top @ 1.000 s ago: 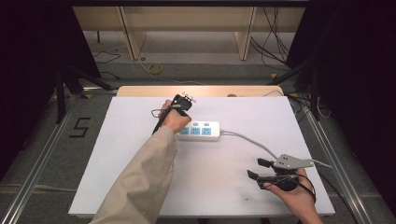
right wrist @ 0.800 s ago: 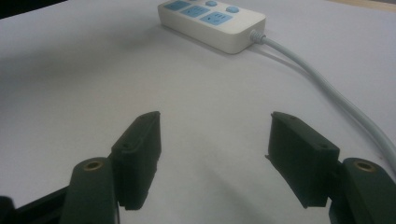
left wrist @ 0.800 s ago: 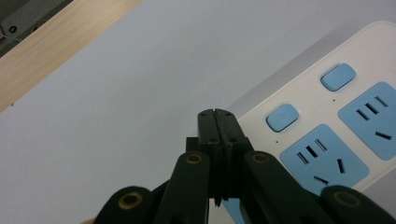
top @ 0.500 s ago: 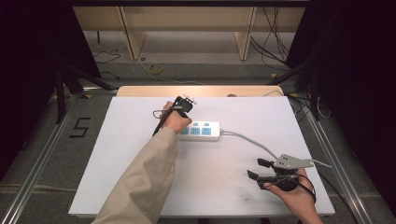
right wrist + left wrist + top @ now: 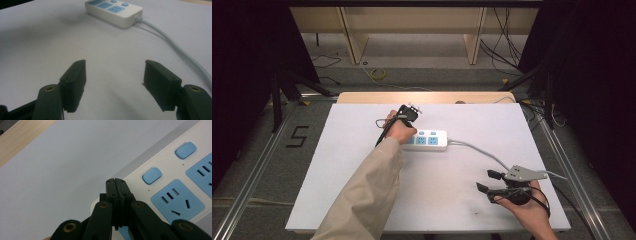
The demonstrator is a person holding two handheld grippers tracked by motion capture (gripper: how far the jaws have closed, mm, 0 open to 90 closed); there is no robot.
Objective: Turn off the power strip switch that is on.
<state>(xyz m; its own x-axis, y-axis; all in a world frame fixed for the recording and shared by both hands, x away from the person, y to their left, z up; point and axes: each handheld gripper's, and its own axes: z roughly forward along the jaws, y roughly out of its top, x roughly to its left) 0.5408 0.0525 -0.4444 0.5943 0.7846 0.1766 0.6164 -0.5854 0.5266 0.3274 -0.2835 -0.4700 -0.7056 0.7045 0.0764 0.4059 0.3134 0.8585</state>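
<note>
A white power strip (image 5: 428, 140) lies near the middle of the white table (image 5: 337, 175), its grey cord (image 5: 482, 152) running off toward the right edge. The left gripper (image 5: 115, 181) is at the strip's left end, jaws pressed together with nothing between them, their tips over the end of the strip just beside a small blue button (image 5: 152, 175) and a blue socket (image 5: 177, 201). The left hand (image 5: 399, 131) wraps the gripper, a beige sleeve (image 5: 367, 195) trailing back. The right gripper (image 5: 115, 71) rests low over bare table at the near right, well apart from the strip, jaws spread wide and empty, held by the right hand (image 5: 524, 212).
</note>
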